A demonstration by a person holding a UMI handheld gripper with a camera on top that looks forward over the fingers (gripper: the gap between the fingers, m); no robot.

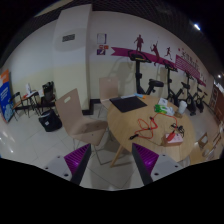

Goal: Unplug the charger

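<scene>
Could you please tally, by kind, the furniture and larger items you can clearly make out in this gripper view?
Round wooden table: 1
Light-coloured chair beside the table: 1
Dark flat item on the table: 1
White pillar: 1
Total: 4
Smaller items on the table are too small to count. The gripper hangs well short of the table, jaws open with nothing between them.
</scene>
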